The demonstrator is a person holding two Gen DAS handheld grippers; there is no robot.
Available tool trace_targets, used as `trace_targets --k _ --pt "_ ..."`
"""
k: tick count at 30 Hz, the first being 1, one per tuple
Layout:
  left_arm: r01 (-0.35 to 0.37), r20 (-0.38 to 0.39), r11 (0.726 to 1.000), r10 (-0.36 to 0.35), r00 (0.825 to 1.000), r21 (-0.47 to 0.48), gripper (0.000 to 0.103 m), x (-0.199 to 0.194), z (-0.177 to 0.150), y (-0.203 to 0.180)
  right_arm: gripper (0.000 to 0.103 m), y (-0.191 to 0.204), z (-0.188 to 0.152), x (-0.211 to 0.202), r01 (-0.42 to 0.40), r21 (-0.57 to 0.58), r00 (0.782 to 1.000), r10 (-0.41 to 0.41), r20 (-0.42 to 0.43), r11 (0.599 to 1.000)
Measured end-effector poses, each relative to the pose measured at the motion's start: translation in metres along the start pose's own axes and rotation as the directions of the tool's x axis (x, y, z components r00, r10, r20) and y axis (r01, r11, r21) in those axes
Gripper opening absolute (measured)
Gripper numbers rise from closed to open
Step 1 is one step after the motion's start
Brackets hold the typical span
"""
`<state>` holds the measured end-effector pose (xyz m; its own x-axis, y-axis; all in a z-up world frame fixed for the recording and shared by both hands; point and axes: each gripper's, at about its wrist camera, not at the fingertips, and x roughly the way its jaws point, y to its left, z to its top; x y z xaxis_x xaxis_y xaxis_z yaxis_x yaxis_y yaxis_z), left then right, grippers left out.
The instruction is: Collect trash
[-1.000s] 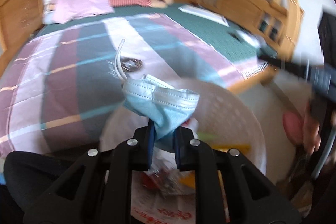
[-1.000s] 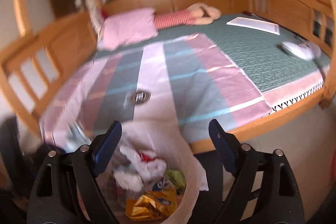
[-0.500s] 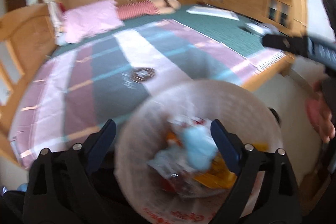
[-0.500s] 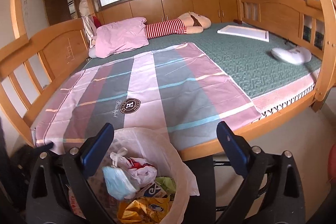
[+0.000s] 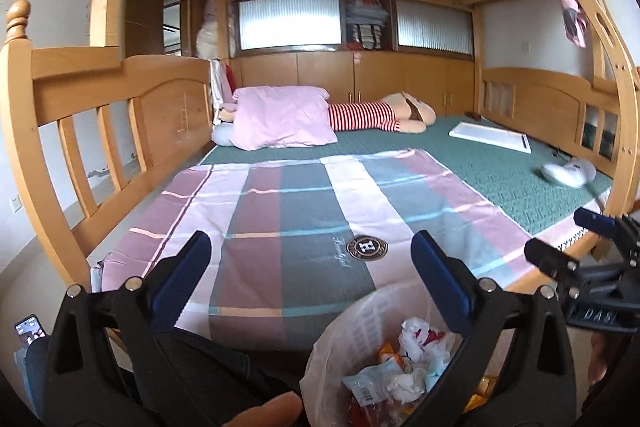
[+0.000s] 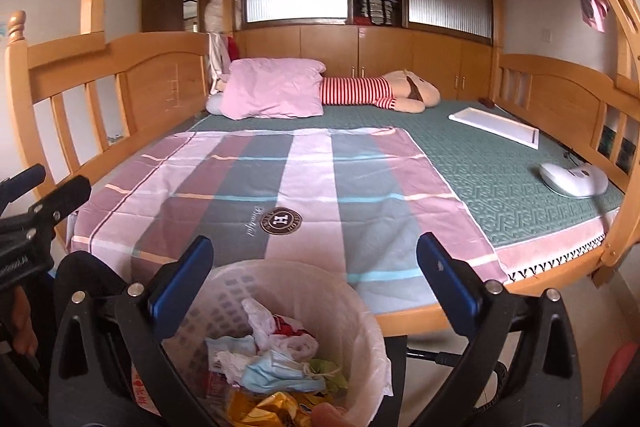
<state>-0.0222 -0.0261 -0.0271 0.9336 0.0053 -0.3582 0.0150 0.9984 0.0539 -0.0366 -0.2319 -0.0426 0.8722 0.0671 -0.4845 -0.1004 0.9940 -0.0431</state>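
Trash is shown gathered in the lined waste basket point(image 6: 360, 311) that stands on the floor just beside the foot of the bed point(image 6: 500, 163): a blue face mask point(image 6: 280, 373), crumpled white wrappers point(image 6: 264, 323) and a yellow foil packet point(image 6: 272, 405) lie inside it. No loose litter is visible on the striped sheet point(image 6: 256, 179) or on the green mat, so the collection is judged to be at or near its end; a white device point(image 6: 572, 179) and a white board point(image 6: 496, 125) lie on the mat and are not taken for trash.

The left tool point(image 5: 308, 269) is held level above the near rim of the basket, pointed along the bed, with its blue-padded fingers point(image 5: 180, 275) spread wide and nothing between them. The right tool point(image 6: 316, 273) is posed likewise over the basket, fingers wide apart and empty. Each tool is seen at the edge of the other's view, side by side and near one another.
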Motion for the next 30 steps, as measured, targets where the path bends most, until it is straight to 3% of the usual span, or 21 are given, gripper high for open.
trace_targets --k 30 --pt "0.007 -0.063 0.999 -0.009 0.998 -0.036 0.099 0.0064 -0.0055 0.0046 0.099 -0.0011 0.0029 -0.0004 0.01 0.019 1.0 -0.01 0.012 1.0"
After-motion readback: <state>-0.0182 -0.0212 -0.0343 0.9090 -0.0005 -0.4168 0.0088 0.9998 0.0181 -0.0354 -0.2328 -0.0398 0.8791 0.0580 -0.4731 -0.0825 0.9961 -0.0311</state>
